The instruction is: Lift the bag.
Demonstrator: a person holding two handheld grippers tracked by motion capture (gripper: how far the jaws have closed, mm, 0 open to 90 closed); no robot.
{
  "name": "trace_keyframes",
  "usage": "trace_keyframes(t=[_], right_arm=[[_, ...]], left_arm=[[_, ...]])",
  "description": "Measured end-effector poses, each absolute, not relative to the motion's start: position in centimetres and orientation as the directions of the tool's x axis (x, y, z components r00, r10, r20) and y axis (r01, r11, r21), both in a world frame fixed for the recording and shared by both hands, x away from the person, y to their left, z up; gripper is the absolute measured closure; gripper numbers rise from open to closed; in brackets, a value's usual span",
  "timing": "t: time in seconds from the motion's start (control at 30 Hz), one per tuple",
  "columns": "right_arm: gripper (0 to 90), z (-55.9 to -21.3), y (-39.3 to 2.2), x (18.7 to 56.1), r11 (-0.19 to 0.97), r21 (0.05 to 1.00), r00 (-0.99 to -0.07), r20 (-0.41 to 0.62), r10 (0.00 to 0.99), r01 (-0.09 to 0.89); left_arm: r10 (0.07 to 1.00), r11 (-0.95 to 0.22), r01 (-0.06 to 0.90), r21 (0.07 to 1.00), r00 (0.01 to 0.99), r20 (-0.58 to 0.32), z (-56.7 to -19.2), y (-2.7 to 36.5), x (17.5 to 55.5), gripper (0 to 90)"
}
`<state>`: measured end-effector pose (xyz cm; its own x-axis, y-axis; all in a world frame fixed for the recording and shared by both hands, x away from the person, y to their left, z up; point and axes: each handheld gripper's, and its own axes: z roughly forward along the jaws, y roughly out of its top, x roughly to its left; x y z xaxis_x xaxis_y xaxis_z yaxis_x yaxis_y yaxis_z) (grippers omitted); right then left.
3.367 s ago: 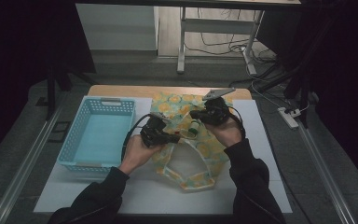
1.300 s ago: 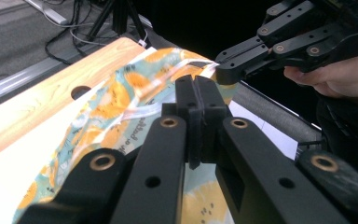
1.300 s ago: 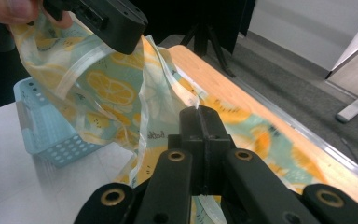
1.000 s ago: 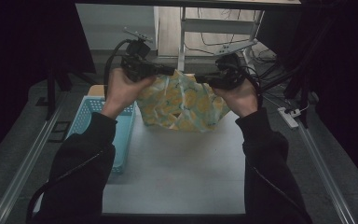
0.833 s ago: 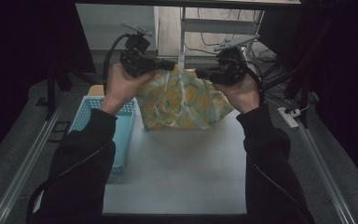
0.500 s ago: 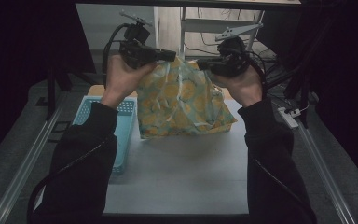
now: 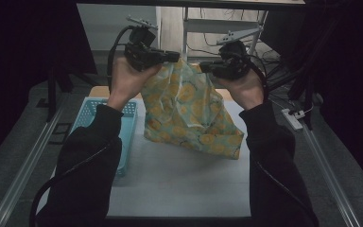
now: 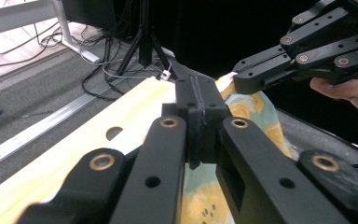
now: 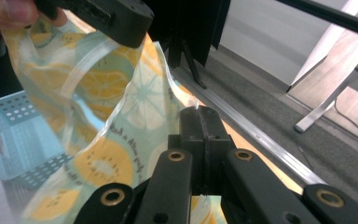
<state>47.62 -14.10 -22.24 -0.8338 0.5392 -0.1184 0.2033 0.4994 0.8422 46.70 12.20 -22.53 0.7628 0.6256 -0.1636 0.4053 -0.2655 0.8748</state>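
Observation:
A pale green plastic bag printed with orange lemon slices hangs in the air above the white table. Its bottom corner droops near the tabletop. My left gripper is shut on the bag's upper left edge, and my right gripper is shut on the upper right edge. In the left gripper view the closed jaws pinch the bag, with the right gripper facing them. In the right gripper view the closed jaws grip the bag at its rim, and the left gripper sits top left.
A light blue perforated basket stands on the table's left side, also in the right gripper view. A wooden strip runs along the table's far edge. A power strip and cables lie on the floor at the right.
Both hands have lifted the bag from the table up into the air. It now hangs stretched between the grippers, which rose higher and came slightly closer together.

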Motion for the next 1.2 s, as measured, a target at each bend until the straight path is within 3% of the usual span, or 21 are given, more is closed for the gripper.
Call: trace_keyframes(t=[0.17,0.5,0.8,1.2], right_arm=[[89.9,-23.2,-14.3,48.0,0.507,0.832,-0.833,-0.108,0.542,0.223],[87.7,-24.0,-14.6,48.0,0.5,0.835,-0.837,-0.092,0.539,0.231],[74.5,-24.8,-14.9,47.2,0.481,0.849,-0.84,-0.087,0.536,0.219],[52.3,-28.4,-14.6,46.3,0.499,0.83,-0.851,-0.06,0.522,0.248]], left_arm=[[0.635,-0.304,0.39,0.869,0.763,-0.12,-23.4,11.7,46.8,88.4],[0.626,-0.311,0.397,0.864,0.769,-0.129,-24.2,11.8,46.9,88.0],[0.604,-0.307,0.395,0.866,0.784,-0.143,-25.3,12.6,45.6,66.9],[0.596,-0.335,0.415,0.846,0.788,-0.151,-29.7,12.6,44.3,39.7]])
